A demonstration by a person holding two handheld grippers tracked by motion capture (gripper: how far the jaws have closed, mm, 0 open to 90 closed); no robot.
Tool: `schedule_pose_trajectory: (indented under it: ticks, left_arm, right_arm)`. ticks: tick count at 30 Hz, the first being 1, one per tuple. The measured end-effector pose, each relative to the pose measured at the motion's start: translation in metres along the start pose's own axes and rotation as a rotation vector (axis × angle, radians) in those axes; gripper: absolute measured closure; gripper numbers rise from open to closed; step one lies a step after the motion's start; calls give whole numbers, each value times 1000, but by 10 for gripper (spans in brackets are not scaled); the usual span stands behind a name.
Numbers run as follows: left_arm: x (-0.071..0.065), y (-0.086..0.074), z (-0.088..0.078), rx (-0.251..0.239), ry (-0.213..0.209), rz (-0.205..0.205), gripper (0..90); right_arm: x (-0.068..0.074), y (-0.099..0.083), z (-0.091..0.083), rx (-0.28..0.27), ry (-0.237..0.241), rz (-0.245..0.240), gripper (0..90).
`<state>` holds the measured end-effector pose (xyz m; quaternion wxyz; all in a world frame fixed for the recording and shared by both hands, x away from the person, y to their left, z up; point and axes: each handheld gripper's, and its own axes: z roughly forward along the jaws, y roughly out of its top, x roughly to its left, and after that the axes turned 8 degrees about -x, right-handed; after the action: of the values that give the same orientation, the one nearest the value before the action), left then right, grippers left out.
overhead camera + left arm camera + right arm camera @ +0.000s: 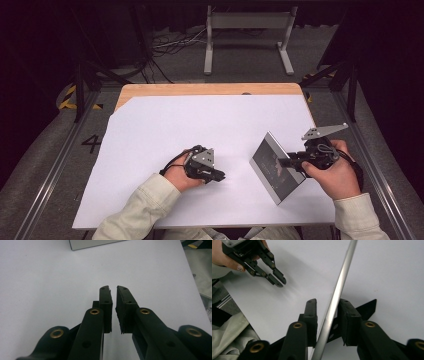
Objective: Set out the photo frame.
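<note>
The left hand-held gripper rests low on the white sheet that covers the bench. Its jaws stand nearly together with only a narrow slit between the pads, and they hold nothing. In the left gripper view the near corner of the tablet lies well ahead of its tips, on the far side of bare sheet.

The tablet, a thin silver-edged slab with a dark face, is out to that gripper's right, tilted up on edge with its lower corner down by the sheet. The right hand-held gripper has it by the edge. In the right gripper view the silver rim runs up between the two jaws, which are part open around it. The right pad looks pressed to it; whether the left pad touches I cannot tell.

The step in hand seems to be lifting or turning the tablet by one edge. A thin, smooth rim held from one side is likely to pivot or slip, so seat the rim deep between the pads, close fully before taking its weight, and keep the low corner on the sheet as a hinge. Bring the left hand-held gripper across, opened first, to steady the free edge
</note>
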<state>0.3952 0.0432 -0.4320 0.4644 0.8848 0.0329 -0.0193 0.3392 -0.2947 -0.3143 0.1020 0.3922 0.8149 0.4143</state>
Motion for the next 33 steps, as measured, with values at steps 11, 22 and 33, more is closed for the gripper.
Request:
schedule_pose_trajectory:
  ticks: [11,22,33]
  left_arm:
    - [2,-3,-4,-5,8,-16,822]
    - [3,-11,-17,-18,45,-52,794]
    - [1,-25,-37,-30,100,-100,787]
  right_arm:
    - [-1,4,-2,-10,16,-19,842]
    - [-2,20,-2,-3,51,-86,842]
    - [4,46,11,10,108,-179,843]
